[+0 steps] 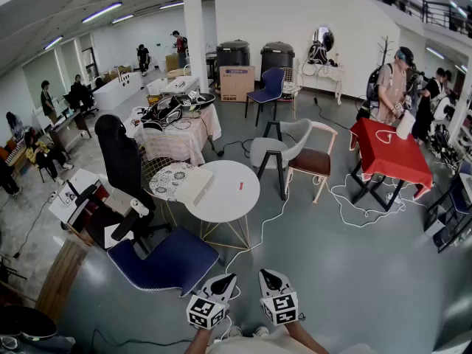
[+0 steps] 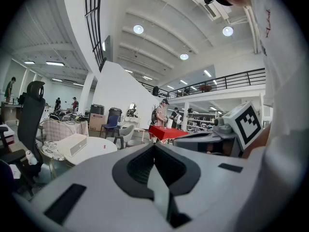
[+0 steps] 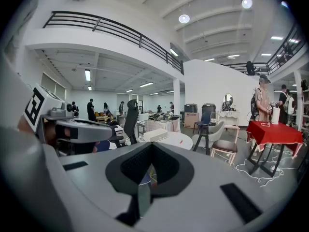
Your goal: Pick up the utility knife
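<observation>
- Both jaw pairs, left gripper [image 1: 226, 278] and right gripper [image 1: 266, 274], were clenched empty
- We took the red speck on the round table [image 1: 221, 206], well apart from us, for the utility knife [image 1: 240, 186]
- We judged the approach pending: close in, open jaws

A round white counter [image 1: 225, 206] carries a flat white box [image 1: 194, 186] at its left edge and a small red item [image 1: 240, 186] toward its right, well apart.

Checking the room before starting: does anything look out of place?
A white cable lies in loose loops on the floor by the red table; a second cable trails from the round table. Trip hazards; nothing else looks askew.
</observation>
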Demonstrator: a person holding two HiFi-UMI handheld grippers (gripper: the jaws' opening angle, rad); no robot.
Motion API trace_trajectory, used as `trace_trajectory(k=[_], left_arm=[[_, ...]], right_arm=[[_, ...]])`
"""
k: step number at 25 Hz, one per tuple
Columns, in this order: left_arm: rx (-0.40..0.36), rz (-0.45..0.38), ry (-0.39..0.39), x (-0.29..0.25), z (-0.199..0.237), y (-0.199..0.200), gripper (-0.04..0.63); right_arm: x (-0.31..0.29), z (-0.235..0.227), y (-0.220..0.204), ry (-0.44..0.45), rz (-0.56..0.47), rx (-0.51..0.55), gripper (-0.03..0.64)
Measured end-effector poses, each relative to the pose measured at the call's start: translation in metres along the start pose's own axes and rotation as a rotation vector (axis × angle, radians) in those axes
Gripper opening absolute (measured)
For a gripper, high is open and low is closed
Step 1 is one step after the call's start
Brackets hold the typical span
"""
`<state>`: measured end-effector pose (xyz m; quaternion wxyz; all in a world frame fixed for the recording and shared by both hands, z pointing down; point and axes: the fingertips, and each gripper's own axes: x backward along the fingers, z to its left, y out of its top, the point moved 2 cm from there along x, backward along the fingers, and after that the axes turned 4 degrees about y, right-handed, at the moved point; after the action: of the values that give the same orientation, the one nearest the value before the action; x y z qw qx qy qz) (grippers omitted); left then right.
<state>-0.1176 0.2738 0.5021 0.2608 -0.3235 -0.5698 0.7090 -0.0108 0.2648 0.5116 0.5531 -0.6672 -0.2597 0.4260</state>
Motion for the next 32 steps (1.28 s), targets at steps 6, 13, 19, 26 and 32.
trace_trajectory(k=[6, 13, 19, 26, 32], left_arm=[[-0.011, -0.015, 0.002, -0.009, -0.001, 0.006, 0.012], [-0.010, -0.016, 0.003, -0.016, -0.005, 0.006, 0.012], [-0.007, -0.005, 0.000, -0.021, -0.016, 0.004, 0.012], [-0.005, -0.010, 0.018, -0.027, -0.030, 0.001, 0.012], [-0.010, -0.019, 0.071, -0.023, -0.035, -0.003, 0.012]], right_arm=[[-0.003, -0.009, 0.004, 0.005, -0.014, 0.009, 0.017], [0.002, -0.016, 0.006, 0.008, -0.033, 0.001, 0.017], [0.013, -0.027, -0.002, 0.002, -0.021, -0.015, 0.017], [0.028, -0.033, -0.017, 0.037, -0.005, 0.004, 0.017], [0.041, -0.048, -0.034, 0.027, 0.014, -0.016, 0.017]])
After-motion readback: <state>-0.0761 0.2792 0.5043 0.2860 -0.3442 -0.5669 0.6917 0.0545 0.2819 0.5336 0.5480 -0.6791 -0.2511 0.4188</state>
